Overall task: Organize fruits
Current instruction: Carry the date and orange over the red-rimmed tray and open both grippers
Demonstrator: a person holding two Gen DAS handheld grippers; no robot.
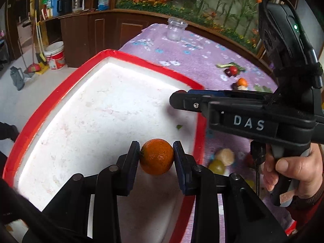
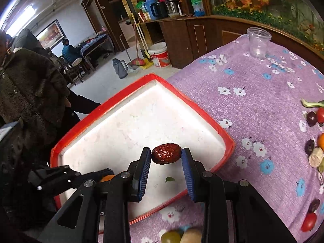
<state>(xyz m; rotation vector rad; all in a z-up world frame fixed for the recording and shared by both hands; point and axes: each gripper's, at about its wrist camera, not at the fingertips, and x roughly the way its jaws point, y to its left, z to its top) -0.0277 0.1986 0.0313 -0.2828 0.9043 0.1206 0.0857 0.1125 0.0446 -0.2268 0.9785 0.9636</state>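
Observation:
My left gripper (image 1: pixel 156 156) is shut on a small orange (image 1: pixel 157 156) and holds it over the near right part of the white foam tray with a red rim (image 1: pixel 60 89). My right gripper (image 2: pixel 166 158) is shut on a wrinkled red date (image 2: pixel 166 153) over the same tray (image 2: pixel 226 137). The right gripper also shows in the left wrist view (image 1: pixel 178 99), reaching in over the tray's right edge. The left gripper shows at the lower left of the right wrist view (image 2: pixel 105 177), with a bit of the orange visible.
The tray sits on a purple flowered cloth (image 2: pixel 253 93). More fruit lies to the right: tomatoes, dates and an orange (image 2: pixel 316 141), and a green grape and a pale fruit by the tray's near corner (image 1: pixel 220 162). A clear plastic cup (image 2: pixel 259 42) stands at the back. A small green leaf (image 2: pixel 169 179) lies in the tray.

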